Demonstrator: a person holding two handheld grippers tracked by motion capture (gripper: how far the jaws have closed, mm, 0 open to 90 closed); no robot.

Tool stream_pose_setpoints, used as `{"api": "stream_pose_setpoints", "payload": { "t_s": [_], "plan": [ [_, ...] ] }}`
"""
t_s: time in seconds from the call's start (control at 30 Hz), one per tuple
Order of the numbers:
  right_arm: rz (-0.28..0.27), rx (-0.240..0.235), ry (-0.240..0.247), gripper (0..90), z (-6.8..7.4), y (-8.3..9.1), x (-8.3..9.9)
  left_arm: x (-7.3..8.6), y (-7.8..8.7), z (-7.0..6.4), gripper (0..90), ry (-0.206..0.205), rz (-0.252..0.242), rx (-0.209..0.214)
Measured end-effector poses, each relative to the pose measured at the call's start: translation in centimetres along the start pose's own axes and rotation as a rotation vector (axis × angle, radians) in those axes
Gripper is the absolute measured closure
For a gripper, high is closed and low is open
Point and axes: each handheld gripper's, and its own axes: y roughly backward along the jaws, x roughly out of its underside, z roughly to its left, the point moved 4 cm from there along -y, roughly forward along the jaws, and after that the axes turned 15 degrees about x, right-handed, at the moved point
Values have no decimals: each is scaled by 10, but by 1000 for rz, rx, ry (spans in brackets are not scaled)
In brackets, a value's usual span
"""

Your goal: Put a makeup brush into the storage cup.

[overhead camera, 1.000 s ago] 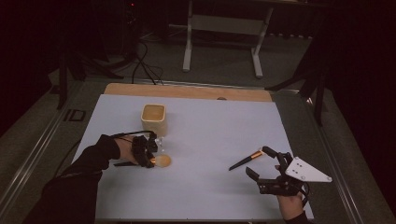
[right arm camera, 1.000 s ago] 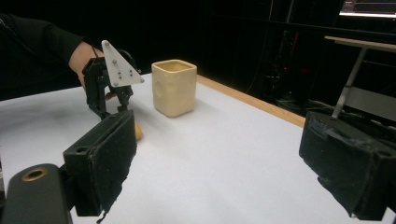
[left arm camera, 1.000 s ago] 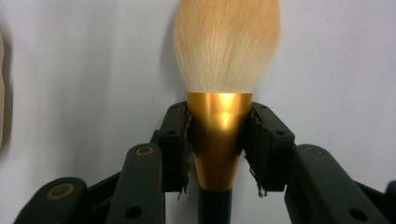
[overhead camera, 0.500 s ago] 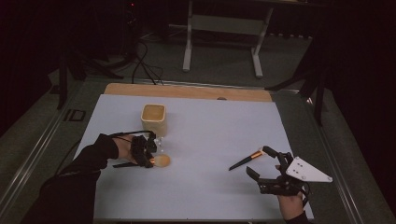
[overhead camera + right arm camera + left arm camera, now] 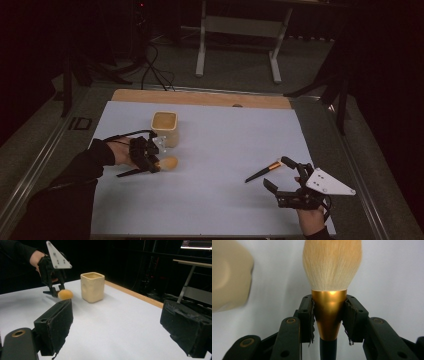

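The left gripper (image 5: 150, 159) clamps a large powder brush (image 5: 331, 280) by its gold ferrule, jaws tight on both sides, with the pale orange bristle head low over the white surface (image 5: 220, 145), just beside the cream square cup (image 5: 165, 127) (whether the bristles touch the surface cannot be told). The right gripper (image 5: 280, 176) rests at the near right, jaws wide and holding nothing, near a small slim brush (image 5: 263, 171) lying flat.

Dark room, grey metal stand (image 5: 238, 30)
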Motion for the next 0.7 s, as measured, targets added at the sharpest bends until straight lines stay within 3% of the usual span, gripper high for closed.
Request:
{"api": "stream_pose_setpoints", "payload": {
  "t_s": [0.33, 0.5, 0.7],
  "plan": [
    [1, 1, -2, 110, 0, 0, 0, 3, 21, -6, 636, 3, -70, -12],
    [2, 2, -3, 110, 0, -1, 0, 4, 36, -8, 635, 32, -173, -19],
    [5, 3, -5, 110, 0, -1, 0, 4, 43, -10, 635, 21, -217, -25]
  ]
}}
